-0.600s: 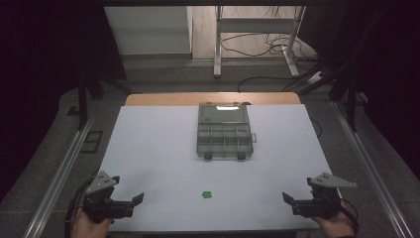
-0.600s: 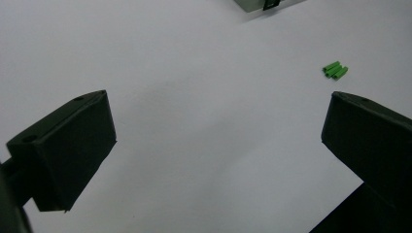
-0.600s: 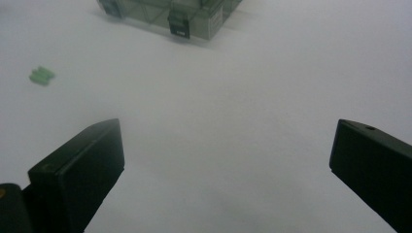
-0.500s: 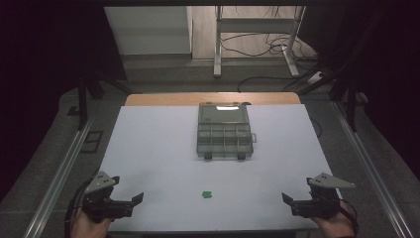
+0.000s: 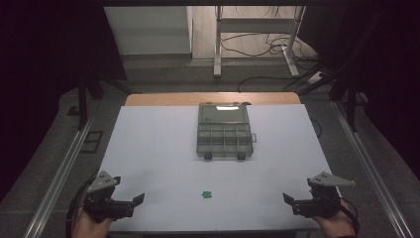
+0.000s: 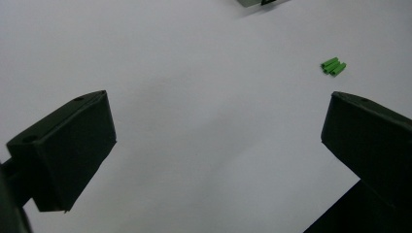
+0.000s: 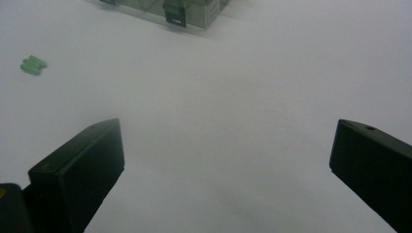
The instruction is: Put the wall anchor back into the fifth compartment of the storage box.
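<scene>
While compared with the moments just before, nothing seems changed: both claws parked at the near edge of the white counter (image 5: 148, 148), green pieces and box exactly where they were. Suggests work not yet begun, hands waiting at rest.

Left claw (image 5: 130, 203), near the bottom left corner in the high view: jaws spread as wide as they go, gripping nothing, touching nothing but perhaps the counter edge. Right claw (image 5: 292, 202), near the bottom right corner: jaws likewise wide apart and empty.

Small cluster of green pieces (image 5: 207, 194), lying loose on the counter between the two claws, well apart from each, slightly nearer the left. Farther back, at the counter's middle, a grey compartment box (image 5: 224, 131), lid open, dividers visible, apart from the green pieces.

Likely next: reaching for the green cluster.
</scene>
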